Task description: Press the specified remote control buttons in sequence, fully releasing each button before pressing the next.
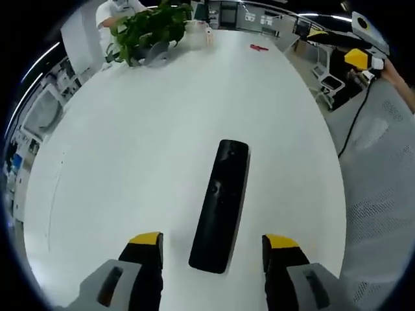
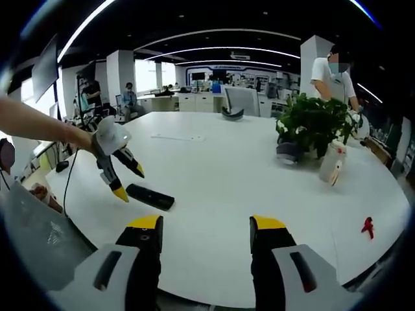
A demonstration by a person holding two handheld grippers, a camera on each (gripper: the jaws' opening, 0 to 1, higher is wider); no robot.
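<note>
The remote control point(image 1: 220, 207) is lying flat on the white desk point(image 1: 142, 149), near the desk's edge on your side, a long black slab with its far end pointing toward the middle of the desk. In the right gripper view the same remote control point(image 2: 150, 196) is sitting close to the desk's left edge. It looks light, stiff and smooth-cased, so it is likely to skate on this slick top if you push at an angle; press straight down on a button with one fingertip, and if you need to steady it, take it across the narrow sides near the end closest to you. The buttons are too small to tell apart here.

You are holding the left gripper point(image 1: 214, 249) just above and behind the remote's near end, jaws spread wide, one on each side of it and touching nothing. In the right gripper view, the left gripper point(image 2: 128, 181) is hanging tilted downward over the remote. The right gripper point(image 2: 204, 230) is hovering well apart, out over the desk, jaws also spread and holding nothing.

Farther off, a potted plant point(image 1: 150, 32) is standing near the desk's far end with a white bottle point(image 2: 332, 165) beside it, and a small red thing point(image 1: 259, 46) is lying toward the far right edge.
</note>
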